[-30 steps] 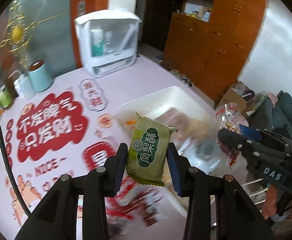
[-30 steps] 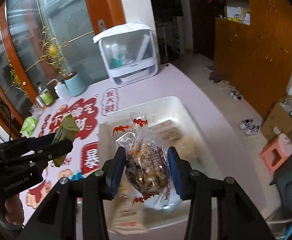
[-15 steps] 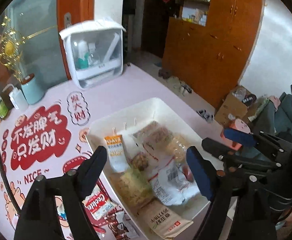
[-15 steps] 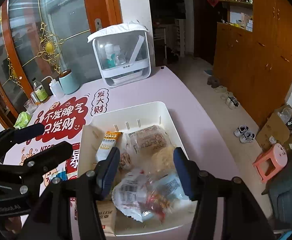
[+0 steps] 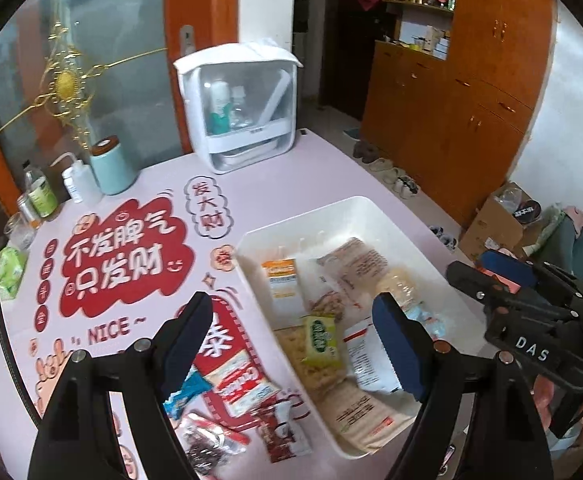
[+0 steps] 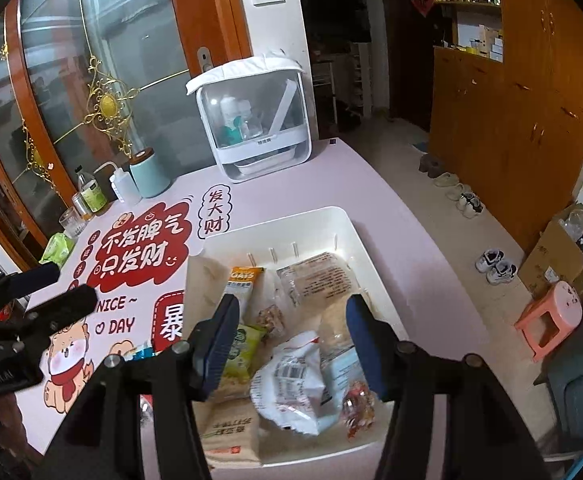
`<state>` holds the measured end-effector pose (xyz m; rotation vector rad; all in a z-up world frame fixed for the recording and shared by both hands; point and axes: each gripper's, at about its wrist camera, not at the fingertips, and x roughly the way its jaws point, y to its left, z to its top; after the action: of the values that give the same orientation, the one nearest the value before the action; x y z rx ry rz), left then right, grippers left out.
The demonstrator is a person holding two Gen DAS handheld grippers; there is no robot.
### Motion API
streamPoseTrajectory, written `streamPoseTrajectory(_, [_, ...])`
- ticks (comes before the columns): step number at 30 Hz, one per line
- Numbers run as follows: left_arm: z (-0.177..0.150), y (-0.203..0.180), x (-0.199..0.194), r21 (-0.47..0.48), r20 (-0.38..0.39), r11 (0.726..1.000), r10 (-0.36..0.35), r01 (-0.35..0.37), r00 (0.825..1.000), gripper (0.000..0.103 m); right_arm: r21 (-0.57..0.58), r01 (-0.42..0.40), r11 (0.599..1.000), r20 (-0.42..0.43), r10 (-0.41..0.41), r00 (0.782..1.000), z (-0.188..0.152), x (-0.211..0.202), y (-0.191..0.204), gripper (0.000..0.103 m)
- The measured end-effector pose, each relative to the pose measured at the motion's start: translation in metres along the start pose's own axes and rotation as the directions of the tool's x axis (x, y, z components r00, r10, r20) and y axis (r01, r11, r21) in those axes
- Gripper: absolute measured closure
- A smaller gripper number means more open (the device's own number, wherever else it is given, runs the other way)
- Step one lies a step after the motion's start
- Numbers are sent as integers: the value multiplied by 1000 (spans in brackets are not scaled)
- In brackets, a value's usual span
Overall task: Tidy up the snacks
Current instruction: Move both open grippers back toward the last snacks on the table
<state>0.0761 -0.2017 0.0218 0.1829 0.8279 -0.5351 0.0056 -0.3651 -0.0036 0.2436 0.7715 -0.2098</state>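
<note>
- The white bin (image 6: 343, 216) on the pink desk (image 6: 411, 240) holds a heap of snacks: an orange oats packet (image 6: 243, 280) leaning at the far side, a clear bag of brown biscuits (image 6: 319, 276), a green packet (image 6: 245, 346), a crumpled white bag (image 6: 295, 384) and a flat tan packet (image 6: 231, 428) at the near edge.
- Outside the bin, a red-and-white biscuit packet (image 5: 239, 380), a blue wrapper (image 5: 185, 394) and a dark brown wrapper (image 5: 283, 436) lie loose on the desk by its left wall.
- The left claw (image 5: 291, 344) is spread wide and empty; the green packet (image 5: 321, 338) lies in the bin below, between its fingers and clear of both pads.
- The right claw (image 6: 289, 344) is also parted and grips nothing, hanging over the white bag.
- Both claws tilt steeply down at the bin, the left one over its left wall.
</note>
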Motion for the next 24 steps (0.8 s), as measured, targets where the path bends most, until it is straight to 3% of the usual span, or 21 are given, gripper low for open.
streamPoseTrajectory(9, [-8, 49, -45, 0, 34, 999, 53, -53, 998, 22, 64, -7, 998, 26, 5, 1000, -9, -19, 29, 47])
streamPoseTrajectory(16, [-18, 94, -78, 6, 65, 997, 78, -79, 995, 22, 58, -17, 998, 35, 15, 999, -13, -26, 76, 47])
streamPoseTrajectory(24, [-41, 148, -77, 5, 13, 997, 76, -76, 997, 22, 32, 5, 999, 2, -5, 1000, -31, -17, 122, 47])
